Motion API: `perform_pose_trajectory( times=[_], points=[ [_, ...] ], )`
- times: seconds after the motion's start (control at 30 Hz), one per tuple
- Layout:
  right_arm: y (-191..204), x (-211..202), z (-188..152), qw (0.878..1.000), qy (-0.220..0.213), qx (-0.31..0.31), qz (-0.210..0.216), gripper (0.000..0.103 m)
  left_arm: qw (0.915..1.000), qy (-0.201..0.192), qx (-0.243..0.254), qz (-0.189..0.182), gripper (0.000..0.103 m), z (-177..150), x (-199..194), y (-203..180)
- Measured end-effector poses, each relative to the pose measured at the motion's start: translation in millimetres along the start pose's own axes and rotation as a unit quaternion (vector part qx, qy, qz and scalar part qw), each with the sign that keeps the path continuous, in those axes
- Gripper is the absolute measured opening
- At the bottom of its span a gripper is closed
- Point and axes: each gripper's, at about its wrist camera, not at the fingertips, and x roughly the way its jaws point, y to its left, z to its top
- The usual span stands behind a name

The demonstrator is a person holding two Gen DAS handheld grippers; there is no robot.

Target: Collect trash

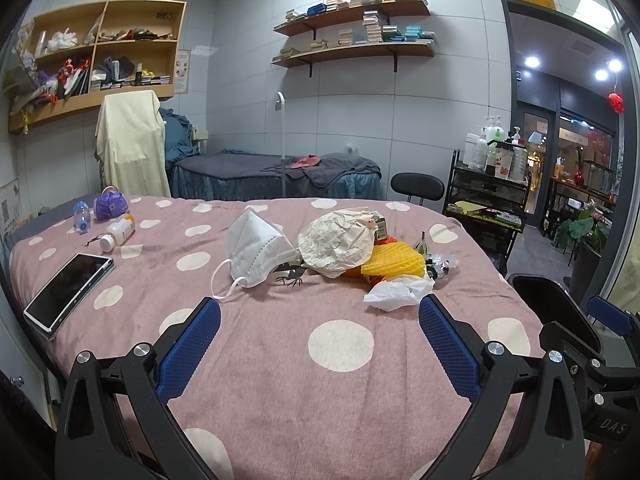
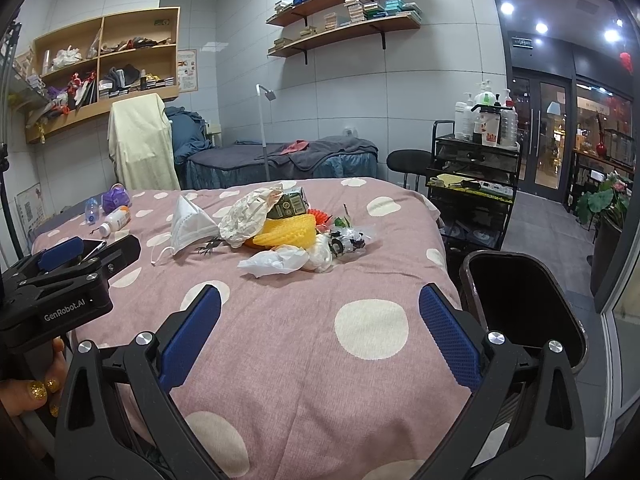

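A heap of trash lies mid-bed on the pink dotted cover [image 1: 340, 364]: a white face mask [image 1: 256, 250], crumpled beige paper [image 1: 336, 240], yellow foam net [image 1: 394, 266], a white plastic bag [image 1: 400, 294] and clear wrappers [image 1: 440, 262]. The right wrist view shows the mask [image 2: 188, 226], paper [image 2: 248, 212], foam net [image 2: 286, 230], bag [image 2: 276, 262] and a green carton [image 2: 290, 202]. My left gripper [image 1: 320, 314] is open and empty, short of the heap. My right gripper [image 2: 320, 306] is open and empty. A black bin [image 2: 520, 304] stands open at the bed's right edge.
A phone [image 1: 68, 288], a white pill bottle [image 1: 118, 232], a small clear bottle [image 1: 82, 216] and a purple pouch [image 1: 111, 202] lie at the bed's left. A black trolley [image 2: 472, 184] with bottles and a stool [image 2: 408, 160] stand right. A second bed [image 1: 276, 176] is behind.
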Motion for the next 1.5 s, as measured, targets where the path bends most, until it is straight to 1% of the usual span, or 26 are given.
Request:
perform_pose_trajectory(
  times=[0.33, 0.47, 0.57, 0.63, 0.7, 0.77, 0.83, 0.93, 1.03, 1.1, 1.2, 1.27, 1.33, 1.4, 1.5],
  points=[
    [1.5, 7.7, -1.8, 1.0, 0.011, -0.005, 0.005, 0.098, 1.0, 0.007, 0.0, 0.002, 0.097, -2.6, 3.2, 2.4],
    [8.9, 21.7, 0.6, 0.999, 0.029, -0.028, 0.023, 0.098, 0.9997, 0.025, -0.002, 0.003, 0.097, -4.9, 13.9, 8.3],
    [17.8, 42.9, 2.8, 0.995, 0.06, -0.054, 0.051, 0.098, 0.9987, 0.049, 0.0, 0.009, 0.097, -7.2, 27.8, 16.3],
    [22.4, 60.4, 4.2, 0.993, 0.079, -0.062, 0.069, 0.098, 0.9977, 0.065, 0.003, 0.018, 0.097, -8.7, 38.3, 24.2],
    [28.4, 78.5, 6.4, 0.99, 0.098, -0.071, 0.079, 0.098, 0.9964, 0.083, 0.004, 0.021, 0.097, -9.7, 48.6, 31.9],
    [33.1, 99.0, 12.7, 0.986, 0.117, -0.076, 0.091, 0.098, 0.9949, 0.095, -0.001, 0.032, 0.097, -10.3, 57.5, 42.1],
    [35.7, 116.5, 21.1, 0.984, 0.127, -0.078, 0.094, 0.098, 0.9938, 0.106, -0.003, 0.033, 0.097, -9.5, 65.0, 49.8],
    [39.0, 139.7, 35.4, 0.984, 0.127, -0.079, 0.1, 0.098, 0.992, 0.12, 0.005, 0.038, 0.097, -4.9, 80.0, 57.8],
    [38.1, 167.6, 50.2, 0.981, 0.142, -0.077, 0.104, 0.098, 0.9902, 0.137, -0.006, 0.024, 0.097, 4.4, 96.2, 68.1],
    [35.3, 187.3, 57.1, 0.98, 0.157, -0.065, 0.103, 0.097, 0.9898, 0.14, -0.021, 0.014, 0.097, 12.0, 106.2, 74.6],
    [31.6, 214.8, 63.5, 0.976, 0.184, -0.052, 0.104, 0.091, 0.9893, 0.142, -0.035, 0.007, 0.097, 24.6, 123.8, 81.2],
    [31.9, 227.1, 64.0, 0.974, 0.195, -0.056, 0.099, 0.082, 0.9884, 0.147, -0.036, 0.008, 0.095, 32.6, 139.4, 83.4],
    [34.4, 238.5, 65.0, 0.973, 0.203, -0.066, 0.092, 0.079, 0.9875, 0.153, -0.038, 0.005, 0.095, 40.5, 154.6, 84.3],
    [36.6, 245.7, 66.9, 0.972, 0.205, -0.073, 0.085, 0.077, 0.9868, 0.156, -0.04, 0.015, 0.094, 46.9, 169.0, 86.7],
    [37.1, 254.7, 69.6, 0.972, 0.209, -0.077, 0.077, 0.069, 0.985, 0.168, -0.02, 0.035, 0.093, 49.8, 193.2, 86.3]
  ],
)
